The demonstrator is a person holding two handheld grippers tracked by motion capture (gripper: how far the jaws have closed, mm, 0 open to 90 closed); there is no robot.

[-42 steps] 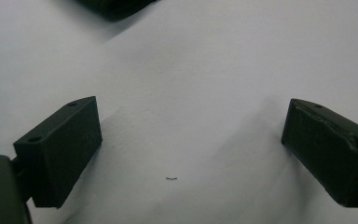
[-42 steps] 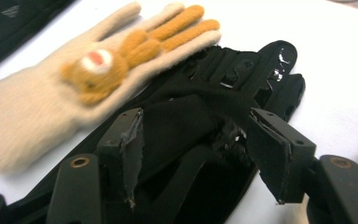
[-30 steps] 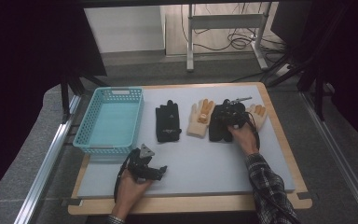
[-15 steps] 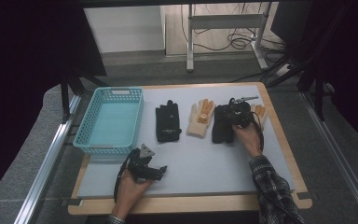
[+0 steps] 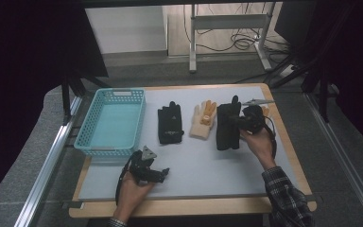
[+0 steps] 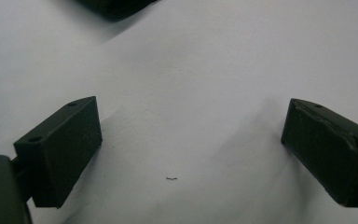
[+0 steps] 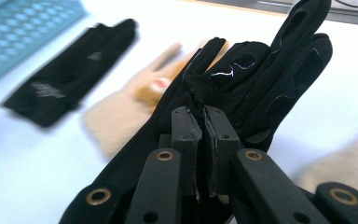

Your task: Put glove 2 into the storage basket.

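White table lies under our work. Our right gripper's fingers have just been closing and now pinch a black glove at the table's right side, beside a cream glove. Our left gripper's fingers stand spread over bare surface. Farther left lie another black glove and a turquoise basket.

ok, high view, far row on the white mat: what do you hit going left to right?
Turquoise plastic mesh basket → flat black fabric glove → cream knit glove with orange fingers → second black glove, pinched in the right tongs.
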